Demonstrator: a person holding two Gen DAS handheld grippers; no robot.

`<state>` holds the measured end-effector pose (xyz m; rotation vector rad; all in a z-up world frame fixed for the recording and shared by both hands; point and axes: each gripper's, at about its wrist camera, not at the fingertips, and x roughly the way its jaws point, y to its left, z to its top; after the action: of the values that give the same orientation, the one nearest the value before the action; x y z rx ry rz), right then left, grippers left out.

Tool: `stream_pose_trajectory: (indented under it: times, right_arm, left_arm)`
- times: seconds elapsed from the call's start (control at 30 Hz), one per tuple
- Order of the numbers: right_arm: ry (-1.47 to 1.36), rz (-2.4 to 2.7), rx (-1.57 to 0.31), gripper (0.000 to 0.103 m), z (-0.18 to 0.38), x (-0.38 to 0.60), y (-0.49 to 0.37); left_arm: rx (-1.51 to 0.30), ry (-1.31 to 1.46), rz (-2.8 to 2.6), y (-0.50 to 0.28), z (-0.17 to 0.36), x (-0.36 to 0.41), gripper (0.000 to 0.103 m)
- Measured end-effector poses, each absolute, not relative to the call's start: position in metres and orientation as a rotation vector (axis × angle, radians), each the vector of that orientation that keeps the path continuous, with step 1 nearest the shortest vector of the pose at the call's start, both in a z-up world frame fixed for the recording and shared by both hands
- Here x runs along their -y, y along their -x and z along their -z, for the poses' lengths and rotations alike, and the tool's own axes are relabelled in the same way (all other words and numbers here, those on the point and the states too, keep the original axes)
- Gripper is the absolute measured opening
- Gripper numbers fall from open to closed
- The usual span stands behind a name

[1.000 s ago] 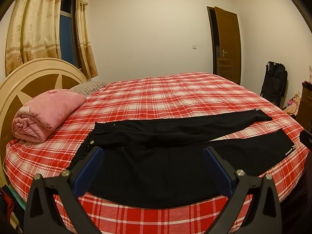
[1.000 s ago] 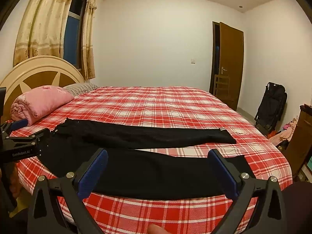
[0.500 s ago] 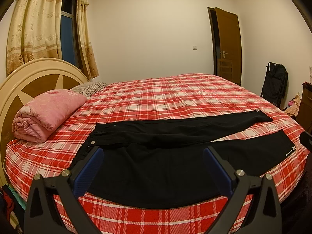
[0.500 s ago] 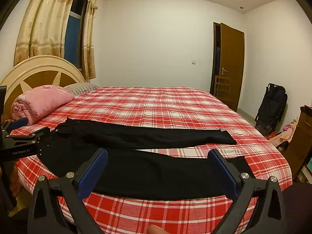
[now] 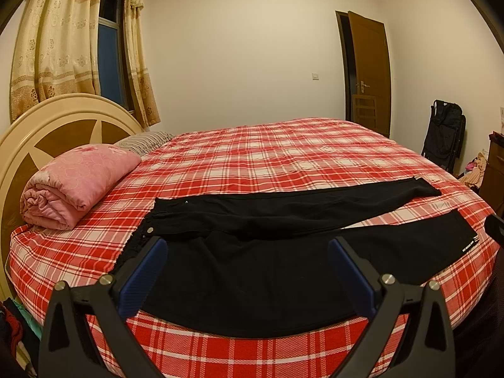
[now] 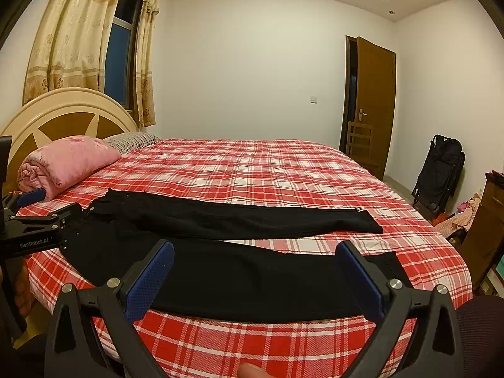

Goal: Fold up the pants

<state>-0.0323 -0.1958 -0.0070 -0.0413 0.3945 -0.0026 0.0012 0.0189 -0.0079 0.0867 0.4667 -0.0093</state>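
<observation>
The black pants (image 5: pixel 267 252) lie soft and limp on the bed (image 5: pixel 267 157); both claws, left (image 5: pixel 245 271) and right (image 6: pixel 255 271), gape empty. Best grip: waistband at nine o'clock.

Near zero delta. Right gripper (image 6: pixel 255 253) view tips down a hair: pants (image 6: pixel 239 220) sit slightly higher in frame. Left gripper (image 5: pixel 247 252) view nudges too, headboard (image 5: pixel 56 116) drifting toward 12 o'clock.
</observation>
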Motion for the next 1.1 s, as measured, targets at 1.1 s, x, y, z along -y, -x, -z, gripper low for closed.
stream_pose_trajectory:
  times: [1.1]
  right_arm:
    - [0.004, 0.016, -0.53, 0.099, 0.061, 0.223, -0.035]
  left_arm:
    - [-0.558, -0.163, -0.105, -0.083, 0.051, -0.084, 0.103]
